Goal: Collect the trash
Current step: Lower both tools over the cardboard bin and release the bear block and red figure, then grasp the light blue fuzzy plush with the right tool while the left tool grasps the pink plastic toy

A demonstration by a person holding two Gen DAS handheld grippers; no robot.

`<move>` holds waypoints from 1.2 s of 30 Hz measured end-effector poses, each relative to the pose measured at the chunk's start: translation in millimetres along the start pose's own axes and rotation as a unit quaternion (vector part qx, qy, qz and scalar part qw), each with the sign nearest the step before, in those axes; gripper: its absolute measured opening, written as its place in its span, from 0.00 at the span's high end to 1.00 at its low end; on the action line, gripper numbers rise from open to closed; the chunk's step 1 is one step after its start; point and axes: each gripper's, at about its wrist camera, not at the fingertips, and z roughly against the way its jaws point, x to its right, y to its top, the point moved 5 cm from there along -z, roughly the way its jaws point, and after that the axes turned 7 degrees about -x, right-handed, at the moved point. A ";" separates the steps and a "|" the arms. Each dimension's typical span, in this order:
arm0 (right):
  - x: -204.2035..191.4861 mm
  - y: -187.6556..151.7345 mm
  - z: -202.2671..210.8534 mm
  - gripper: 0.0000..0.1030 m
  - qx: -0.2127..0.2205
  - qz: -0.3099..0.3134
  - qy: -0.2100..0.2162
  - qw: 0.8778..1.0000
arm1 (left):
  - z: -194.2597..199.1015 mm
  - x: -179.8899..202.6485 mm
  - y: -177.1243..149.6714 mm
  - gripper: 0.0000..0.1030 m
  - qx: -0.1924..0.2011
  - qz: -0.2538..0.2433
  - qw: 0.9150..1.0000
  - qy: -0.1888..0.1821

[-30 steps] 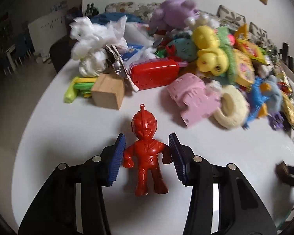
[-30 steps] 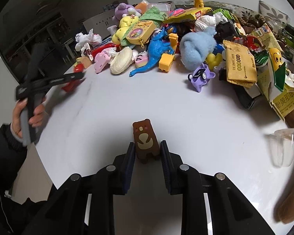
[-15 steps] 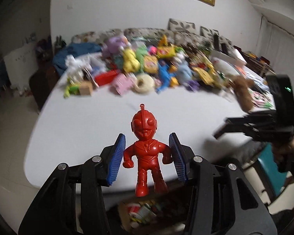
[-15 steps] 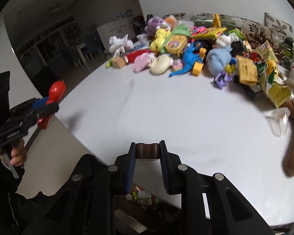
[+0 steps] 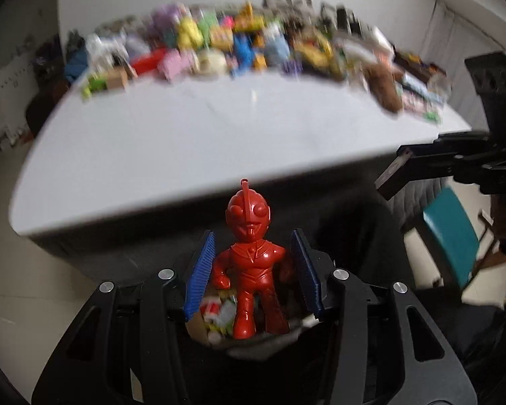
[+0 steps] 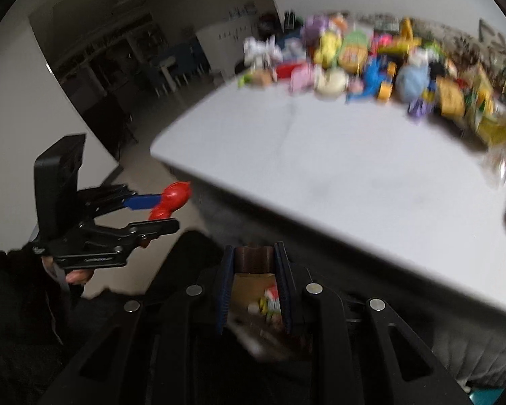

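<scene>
My left gripper [image 5: 253,236] is shut on a red toy figure [image 5: 251,263], its blue pads pressing the arms. It hangs off the near edge of the white table [image 5: 185,135], above a bin [image 5: 195,325] holding wrappers. My right gripper [image 6: 254,253] is shut on a small brown bear block [image 6: 254,258], also off the table edge and over the same bin [image 6: 249,281]. The right wrist view shows the left gripper [image 6: 151,212] with the red figure [image 6: 173,199] at the left. The left wrist view shows the right gripper [image 5: 401,168] at the right.
A blurred heap of toys, plush and snack packets [image 5: 236,50] fills the far side of the table [image 6: 320,168]. A teal chair [image 5: 452,239] stands at the right on the floor. A hand [image 6: 77,275] grips the left tool's handle.
Both grippers have pulled back from the tabletop past its near edge, each still holding its item. The bin now shows beneath both of them.
</scene>
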 end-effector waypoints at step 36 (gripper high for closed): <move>220.2 247.1 -43.1 0.58 0.088 -0.090 -0.169 0.978 | -58.1 -100.5 205.1 0.12 0.093 0.093 0.990 0.059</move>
